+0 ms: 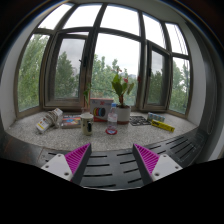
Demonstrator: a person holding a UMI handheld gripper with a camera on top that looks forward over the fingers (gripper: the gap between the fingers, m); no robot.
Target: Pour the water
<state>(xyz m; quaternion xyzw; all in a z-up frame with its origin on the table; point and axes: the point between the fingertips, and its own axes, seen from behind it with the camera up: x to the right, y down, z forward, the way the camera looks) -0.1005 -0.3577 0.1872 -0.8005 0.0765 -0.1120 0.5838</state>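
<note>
gripper (112, 160) seen from its own camera, facing a bay window (105, 55). the two fingers are spread wide, with a broad gap between them and nothing held; each finger (62, 162) carries a magenta pad (76, 157) on its inner face. both fingers hang short of the counter's near edge, touching none of the things on it.

a speckled stone counter (100, 138) runs along the foot of the window, beyond the fingers. things on it, from the left: a white box (49, 120) lying tilted; flat packets (70, 121) beside it; a small dark-capped jar (87, 124); a pink-and-white box (101, 107) standing upright behind the jar; a small clear bottle (112, 116) with a blue label, upright, just right of that box and roughly in line with the gap between the fingers; a potted plant (122, 92) with a pale flower behind the bottle; a low round dish (111, 130) in front of the bottle; a yellow packet (163, 125) lying flat farther right.

the bottle is the only likely water vessel in view; whether it holds water cannot be told. it stands well apart from the fingers. trees (70, 70) show through the panes.
</note>
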